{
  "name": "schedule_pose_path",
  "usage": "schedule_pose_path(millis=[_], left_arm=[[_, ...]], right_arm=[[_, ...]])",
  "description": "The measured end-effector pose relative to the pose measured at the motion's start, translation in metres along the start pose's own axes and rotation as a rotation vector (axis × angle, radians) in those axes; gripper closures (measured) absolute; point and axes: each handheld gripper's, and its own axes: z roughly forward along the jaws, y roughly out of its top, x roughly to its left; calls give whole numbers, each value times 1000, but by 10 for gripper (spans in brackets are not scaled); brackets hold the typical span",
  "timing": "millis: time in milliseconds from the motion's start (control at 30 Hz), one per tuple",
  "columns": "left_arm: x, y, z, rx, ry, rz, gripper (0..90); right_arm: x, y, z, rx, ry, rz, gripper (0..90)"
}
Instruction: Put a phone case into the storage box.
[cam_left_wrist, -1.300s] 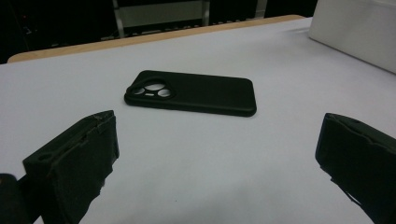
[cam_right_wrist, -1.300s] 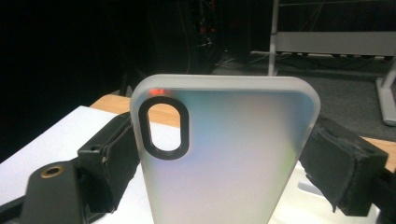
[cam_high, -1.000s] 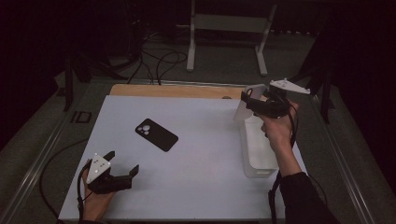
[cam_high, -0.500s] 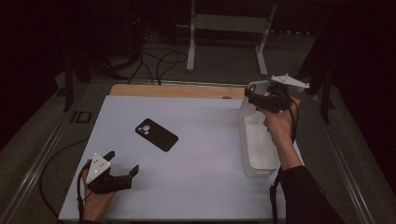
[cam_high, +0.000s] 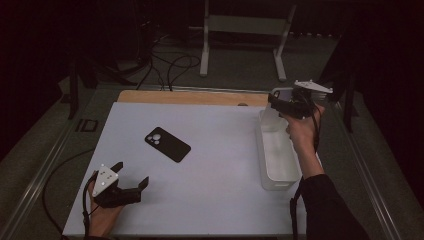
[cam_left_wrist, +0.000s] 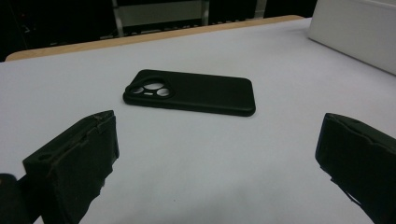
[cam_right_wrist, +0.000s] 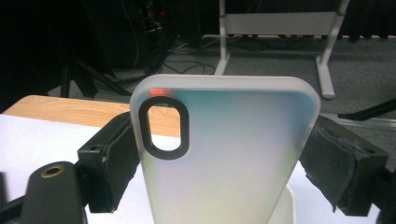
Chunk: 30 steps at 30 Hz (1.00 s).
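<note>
The right gripper (cam_right_wrist: 224, 163) is clamped on a translucent phone case (cam_right_wrist: 224, 154): in the right gripper view the case stands upright between the two black jaws, its long edges pressed against the pads on either side, its rounded top rising well above them. A dark-rimmed oval camera cut-out sits near the case's upper left corner, just beside the left pad. In the high view the right gripper (cam_high: 280, 104) hangs over the far end of a white bin (cam_high: 278, 165) that lies along the right side of the table (cam_high: 220, 200); the case there is a pale blur at the jaw tips, so whether it touches the bin's rim cannot be told.

The left gripper (cam_left_wrist: 219, 154) is released, its jaws standing wide apart with nothing but bare white tabletop between them. Ahead of its fingertips, apart from both, lies a black phone (cam_left_wrist: 191, 92) flat on its face, camera end nearer the left finger (cam_left_wrist: 74, 163). Beyond the right finger a wall of the white bin (cam_left_wrist: 355, 32) crosses the upper corner of that view. In the high view the left gripper (cam_high: 131, 176) rests low at the near left of the table, held by the person's left hand (cam_high: 102, 216), with the black phone (cam_high: 167, 144) farther in toward the middle, well apart from the right gripper's fingers.
</note>
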Motion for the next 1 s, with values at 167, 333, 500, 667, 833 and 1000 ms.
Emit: schedule_pose_path(millis=[167,333,500,667,833,1000], left_arm=[[0,0,0,-2,1,-1,0],[0,0,0,-3,1,-2,0],[0,0,0,-6,-1,-3,0],[0,0,-1,-6,0,-3,0],[0,0,-1,-7,0,-3,0],[0,0,-1,-8,-1,-3,0]], right_arm=[[-5,-3,8,20,-33,5,169],[-8,-7,18,46,-59,16,168],[-8,-12,26,70,-84,8,168],[-7,-20,36,103,-100,8,168],[-9,-27,45,131,-113,24,167],[-10,-32,53,163,-126,21,167]])
